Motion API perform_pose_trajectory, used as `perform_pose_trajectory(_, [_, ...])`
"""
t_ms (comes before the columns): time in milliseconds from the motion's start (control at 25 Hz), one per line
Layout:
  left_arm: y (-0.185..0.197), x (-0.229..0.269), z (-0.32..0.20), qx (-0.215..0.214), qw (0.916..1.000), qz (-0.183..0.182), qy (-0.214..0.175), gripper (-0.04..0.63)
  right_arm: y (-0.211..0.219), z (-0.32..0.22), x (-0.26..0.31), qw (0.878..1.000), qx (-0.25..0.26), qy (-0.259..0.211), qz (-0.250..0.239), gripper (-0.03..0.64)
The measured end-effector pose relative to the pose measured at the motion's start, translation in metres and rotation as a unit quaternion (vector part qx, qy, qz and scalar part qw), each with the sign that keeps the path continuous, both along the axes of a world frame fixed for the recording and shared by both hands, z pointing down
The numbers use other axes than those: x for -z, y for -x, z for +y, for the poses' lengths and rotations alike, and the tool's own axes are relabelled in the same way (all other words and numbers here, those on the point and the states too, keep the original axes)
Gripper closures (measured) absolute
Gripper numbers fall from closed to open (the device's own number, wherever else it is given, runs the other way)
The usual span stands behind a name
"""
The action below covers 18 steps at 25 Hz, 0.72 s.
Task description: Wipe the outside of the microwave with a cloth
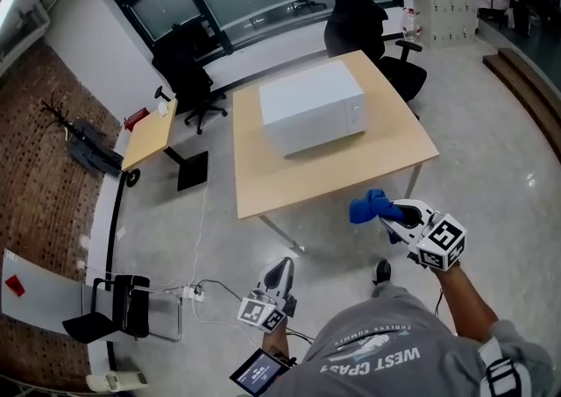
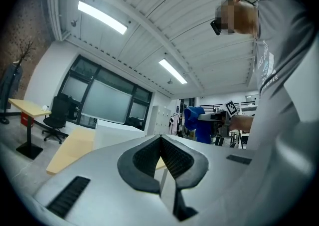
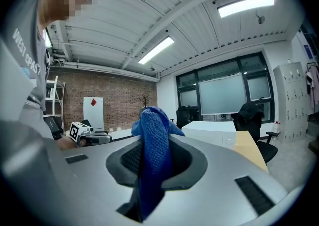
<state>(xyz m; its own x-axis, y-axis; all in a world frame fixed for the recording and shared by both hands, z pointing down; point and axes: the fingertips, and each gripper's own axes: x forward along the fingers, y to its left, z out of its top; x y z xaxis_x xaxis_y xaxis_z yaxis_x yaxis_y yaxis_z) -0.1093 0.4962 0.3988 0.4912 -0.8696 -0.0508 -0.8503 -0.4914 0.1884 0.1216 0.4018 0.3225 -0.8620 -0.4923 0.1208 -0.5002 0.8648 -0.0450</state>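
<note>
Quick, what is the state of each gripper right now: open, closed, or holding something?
Left gripper: closed, nothing between its jaws.
Right gripper: closed on the blue cloth.

**Legible text check**

- Head view, 5 o'clock: the grey T-shirt (image 1: pixel 377 353) has large white print, upside down to the camera, reading "WEST COAS"; the end cannot be made out. A smaller arched line beside it is too small to read.
- Right gripper view, 10 o'clock: the same print shows on the shirt.
- Head view, 6 o'clock: the small screen (image 1: pixel 258 374) shows print too fine to read.
- The cube (image 1: pixel 441 242) on the right gripper (image 1: pixel 390 209) and the cube (image 1: pixel 263 313) on the left gripper (image 1: pixel 282 264) carry square code patterns, no letters.
</note>
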Motion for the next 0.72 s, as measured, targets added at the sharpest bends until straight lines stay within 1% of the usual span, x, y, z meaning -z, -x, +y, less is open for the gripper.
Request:
perform_pose_trajectory(160, [0.013, 0.0, -0.036, 0.015, 0.9999, -0.003, 0.006, 0.572, 0.009, -0.043, -0.005, 1.0, 0.006, 0.011, -0.009, 0.543])
perform_pose_trajectory(280, [0.016, 0.004, -0.073, 0.02, 0.9997, -0.01, 0.005, 0.573, 0.014, -0.087, -0.005, 1.0, 0.011, 0.013, -0.015, 0.543])
perform_pose_trajectory(360, [0.015, 0.003, -0.102, 0.024, 0.9995, -0.016, 0.006, 0.572, 0.015, -0.12, -0.007, 1.0, 0.016, 0.016, -0.02, 0.543])
perform_pose_trajectory(560, [0.005, 0.003, -0.183, 0.03, 0.9994, -0.016, 0.002, 0.574, 0.014, -0.204, -0.011, 0.999, 0.027, 0.016, -0.021, 0.543])
perform_pose_trajectory(720, [-0.002, 0.0, -0.23, 0.033, 0.9993, -0.015, 0.002, 0.572, 0.017, -0.252, -0.014, 0.999, 0.04, 0.016, -0.019, 0.543])
